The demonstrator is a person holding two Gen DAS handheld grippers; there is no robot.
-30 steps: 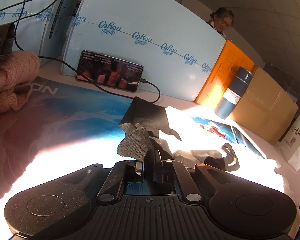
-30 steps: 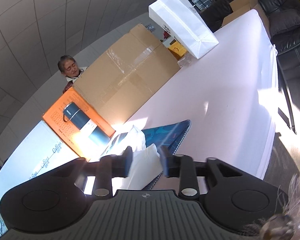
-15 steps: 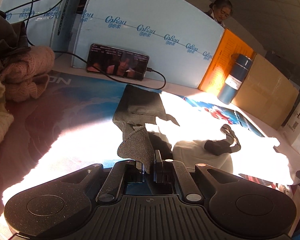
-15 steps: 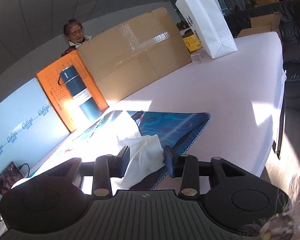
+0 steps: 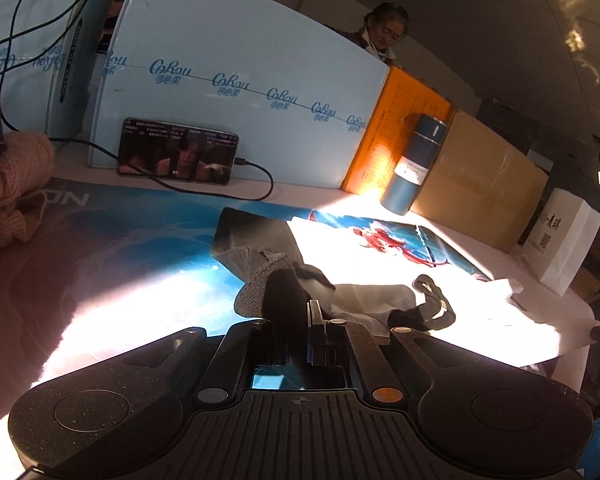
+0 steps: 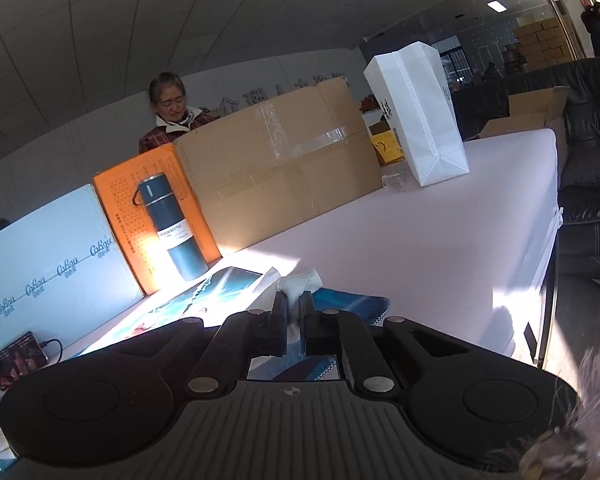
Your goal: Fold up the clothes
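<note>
**Both tongs pinch one garment, ready for a fold**

Left wrist view: the left gripper (image 5: 306, 312) is clamped tight on a grey knitted edge of the garment (image 5: 260, 280), which bunches right at its tips and spreads ahead and to the right over the printed mat (image 5: 140, 264), likely held to carry that end across. Right wrist view: the right gripper (image 6: 294, 304) has its jaws pressed together on a white cloth corner (image 6: 300, 280) poking up just past its tips, apparently raised to match the other hand.
</note>
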